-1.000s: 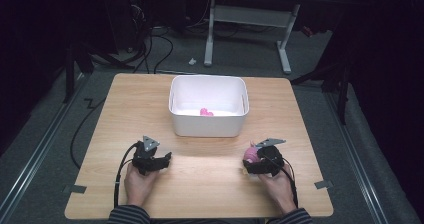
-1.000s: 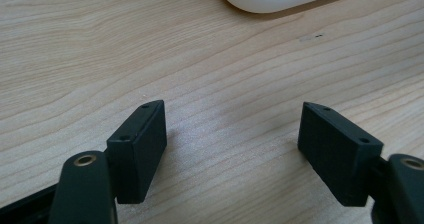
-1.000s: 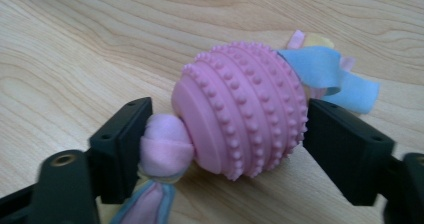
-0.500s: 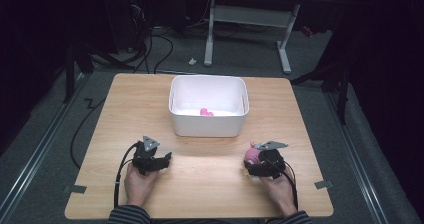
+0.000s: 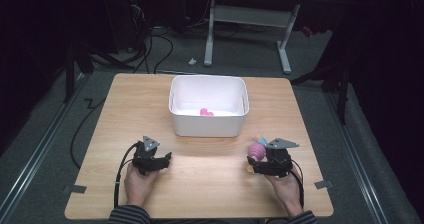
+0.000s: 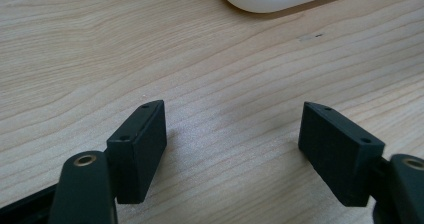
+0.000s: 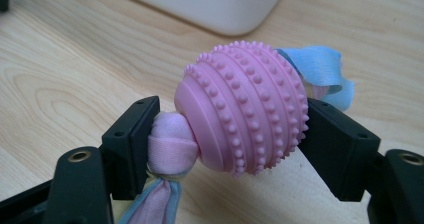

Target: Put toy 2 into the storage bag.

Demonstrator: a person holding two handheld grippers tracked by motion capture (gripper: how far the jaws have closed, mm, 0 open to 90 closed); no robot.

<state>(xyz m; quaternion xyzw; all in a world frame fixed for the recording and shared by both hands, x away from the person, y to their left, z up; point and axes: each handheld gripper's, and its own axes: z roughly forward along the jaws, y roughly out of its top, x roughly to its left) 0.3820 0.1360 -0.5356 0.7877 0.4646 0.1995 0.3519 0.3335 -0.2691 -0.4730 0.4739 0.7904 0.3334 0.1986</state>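
Pink studded rubber ball (image 7: 242, 106) with knotted cloth tails, clamped between the right claw (image 7: 227, 134) jaws just above the wooden surface (image 5: 210, 184), near the white tub (image 5: 209, 106). Left claw (image 6: 232, 151) spread wide, holding nothing, low over bare wood.

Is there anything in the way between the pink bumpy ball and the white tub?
Nothing visible. The right gripper holds the ball between its jaws, and only bare table lies between it and the tub. The ball would just need to clear the tub's near wall.
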